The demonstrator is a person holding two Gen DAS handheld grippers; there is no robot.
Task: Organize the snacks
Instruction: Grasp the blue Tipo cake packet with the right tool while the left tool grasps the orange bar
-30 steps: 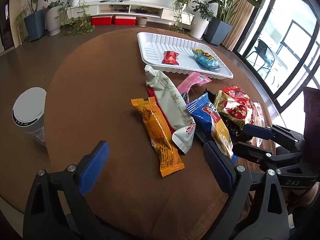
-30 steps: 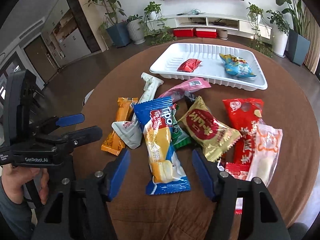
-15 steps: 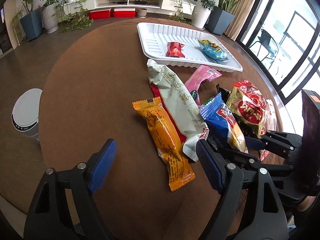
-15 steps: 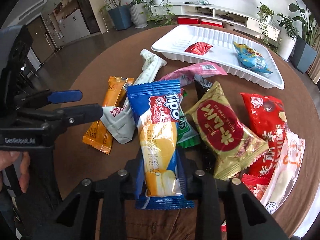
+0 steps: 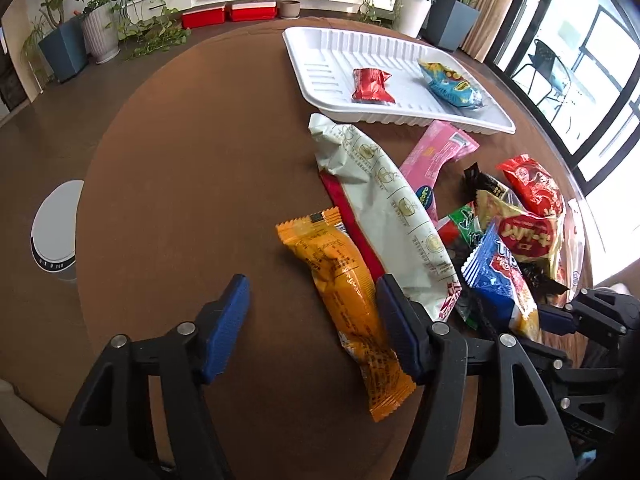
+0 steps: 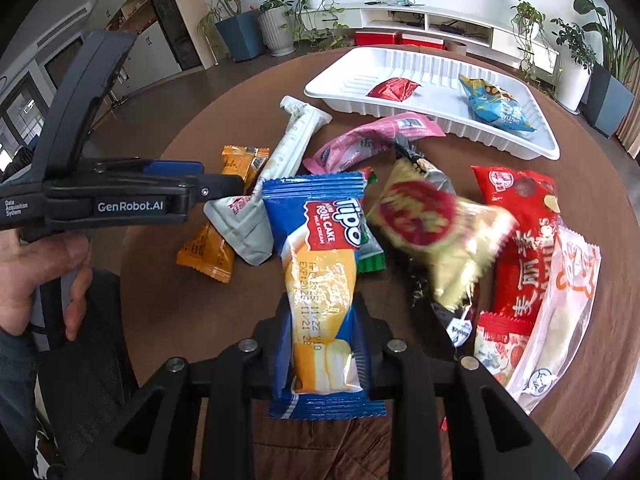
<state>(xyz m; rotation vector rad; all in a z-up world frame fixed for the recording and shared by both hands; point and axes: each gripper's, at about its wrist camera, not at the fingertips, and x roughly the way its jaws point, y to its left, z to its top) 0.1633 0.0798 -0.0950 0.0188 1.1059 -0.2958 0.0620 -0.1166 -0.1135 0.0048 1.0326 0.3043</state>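
Two snacks sit in the white tray (image 6: 536, 142) far ahead; most remain; my right tool (image 6: 320, 344) is clenched on the blue roll cake (image 6: 320, 264); my left tool (image 5: 310, 320) is closing, the orange packet (image 5: 348, 300) against its right-hand pad, ungripped.

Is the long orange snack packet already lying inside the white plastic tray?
No, the long orange snack packet lies on the brown table, outside the white plastic tray.

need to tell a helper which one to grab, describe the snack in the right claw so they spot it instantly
On the round brown table, near the white plastic tray, lies a snack pile. At its near edge is the blue-and-yellow plastic roll cake packet, the only blue-topped one outside the tray.
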